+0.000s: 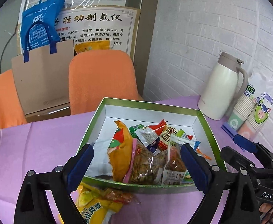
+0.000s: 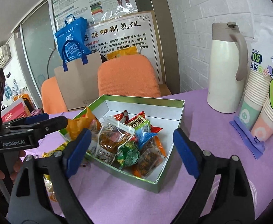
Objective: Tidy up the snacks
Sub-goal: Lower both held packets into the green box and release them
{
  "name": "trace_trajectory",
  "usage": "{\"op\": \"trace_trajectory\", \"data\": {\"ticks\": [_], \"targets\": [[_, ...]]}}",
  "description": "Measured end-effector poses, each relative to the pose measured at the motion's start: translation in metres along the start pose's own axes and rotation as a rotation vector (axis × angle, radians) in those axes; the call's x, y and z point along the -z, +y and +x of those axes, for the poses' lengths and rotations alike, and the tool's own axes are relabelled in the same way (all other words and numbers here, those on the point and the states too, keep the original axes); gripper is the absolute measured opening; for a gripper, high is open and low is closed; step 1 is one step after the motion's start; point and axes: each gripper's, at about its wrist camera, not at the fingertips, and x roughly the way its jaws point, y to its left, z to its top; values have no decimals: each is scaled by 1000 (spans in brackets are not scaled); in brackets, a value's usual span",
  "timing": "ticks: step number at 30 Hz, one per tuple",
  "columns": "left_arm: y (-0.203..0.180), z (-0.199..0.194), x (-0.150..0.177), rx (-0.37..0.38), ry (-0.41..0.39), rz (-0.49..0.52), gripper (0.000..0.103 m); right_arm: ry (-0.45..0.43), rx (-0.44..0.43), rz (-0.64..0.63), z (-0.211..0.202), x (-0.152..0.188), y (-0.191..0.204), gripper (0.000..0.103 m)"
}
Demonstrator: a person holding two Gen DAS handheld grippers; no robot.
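Two open grippers hover at the green box [image 1: 209, 127], which sits on the purple tablecloth [image 1: 43, 145] already heaped with snack packets [image 2: 121, 138]. Just outside its near wall lies a yellow packet [image 1: 93, 207], not yet boxed. Risk, as I judge it: the heap is loose, so a careless reach could snag or spill neighbours. Left gripper [image 1: 136, 166] and right gripper [image 2: 131, 151] both have fingers wide apart, holding nothing.

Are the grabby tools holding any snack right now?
No. The left tool and the right tool are both open and hold nothing, above the snack box.
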Motion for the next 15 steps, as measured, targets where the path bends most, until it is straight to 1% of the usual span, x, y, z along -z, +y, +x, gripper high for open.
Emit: {"op": "trace_trajectory", "data": {"ticks": [4,8,12,15], "targets": [[-1,-33,11,-17,-28,-3,96,-20,-15,-3,-22,10,13,93],[-1,-59,33,-47,-2,-12,96,-24,-15,-24,-39,23,29,93],[7,-82,60,-63,-5,-26,96,4,-22,-45,-45,39,43,93],[16,-94,77,-88,-1,-42,96,43,-37,-47,-41,53,52,93]]}}
